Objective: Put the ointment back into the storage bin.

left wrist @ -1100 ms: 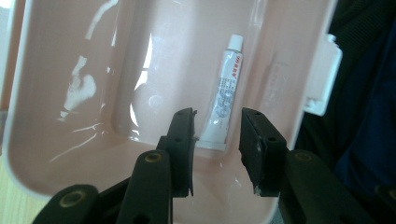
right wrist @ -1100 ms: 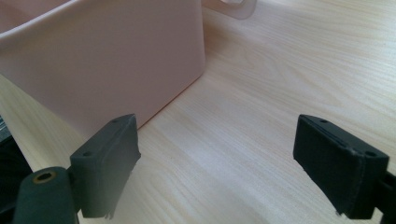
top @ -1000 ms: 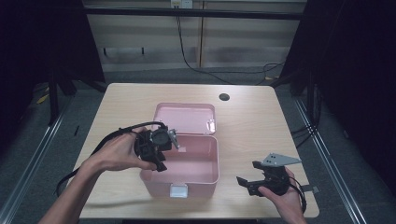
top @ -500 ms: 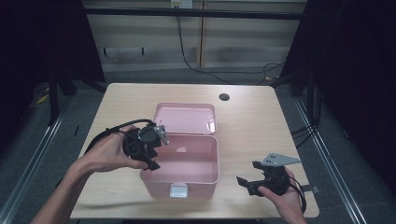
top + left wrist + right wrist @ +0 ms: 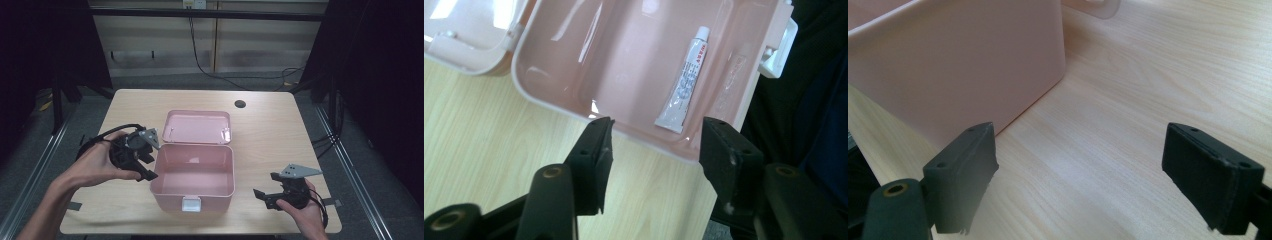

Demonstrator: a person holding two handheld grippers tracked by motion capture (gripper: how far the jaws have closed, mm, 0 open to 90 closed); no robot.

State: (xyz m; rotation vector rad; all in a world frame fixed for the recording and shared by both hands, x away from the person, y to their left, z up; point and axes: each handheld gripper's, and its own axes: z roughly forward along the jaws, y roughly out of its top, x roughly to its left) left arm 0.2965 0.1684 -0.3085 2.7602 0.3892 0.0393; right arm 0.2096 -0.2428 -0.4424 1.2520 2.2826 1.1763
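A pink plastic box (image 5: 192, 195) stands open at the middle of the table, its lid (image 5: 197, 127) laid back flat behind it. A white tube (image 5: 686, 80) lies on the box's floor. My left gripper (image 5: 150, 161) is held just left of the box, pointing at its left wall. In the left gripper view the jaws (image 5: 656, 125) have just been opening; they stand wide apart over the box rim (image 5: 554, 105) with nothing between them. My right gripper (image 5: 264, 185) rests open near the table's front right, its jaws (image 5: 1080, 135) facing the box's side wall (image 5: 963, 65).
A white latch (image 5: 191, 203) sticks out from the box's front wall. A dark round hole (image 5: 240, 104) sits in the wooden tabletop (image 5: 280, 135) near its far edge. Cables hang against the wall behind the table. Bare wood lies on both sides of the box.
My left gripper has drawn back to the left, away from the box's inside, and its jaws have spread wider. The right hand has kept still.
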